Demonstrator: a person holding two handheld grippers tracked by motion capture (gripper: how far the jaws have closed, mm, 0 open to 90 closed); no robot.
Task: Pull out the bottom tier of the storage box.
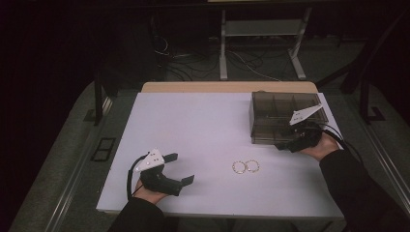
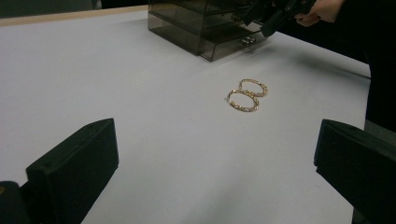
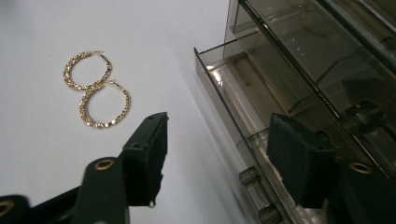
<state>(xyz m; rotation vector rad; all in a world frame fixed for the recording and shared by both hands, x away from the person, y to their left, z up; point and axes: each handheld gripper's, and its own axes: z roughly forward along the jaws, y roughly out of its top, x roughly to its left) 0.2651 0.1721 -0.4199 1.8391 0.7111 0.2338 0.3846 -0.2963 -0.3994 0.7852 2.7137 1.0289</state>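
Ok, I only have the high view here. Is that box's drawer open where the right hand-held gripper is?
Observer: Yes. The bottom drawer is pulled partly out.
Operator: Is the gripper on it?
Observer: The right hand-held gripper has one jaw on each side of the drawer's front wall, near the knobs, and neither is pressing on it.
Operator: Anything inside?
Observer: The part of the drawer that shows looks empty.

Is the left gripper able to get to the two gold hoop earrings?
Probably yes. The left gripper stands open and points at the gold hoop earrings, with bare white table between them.
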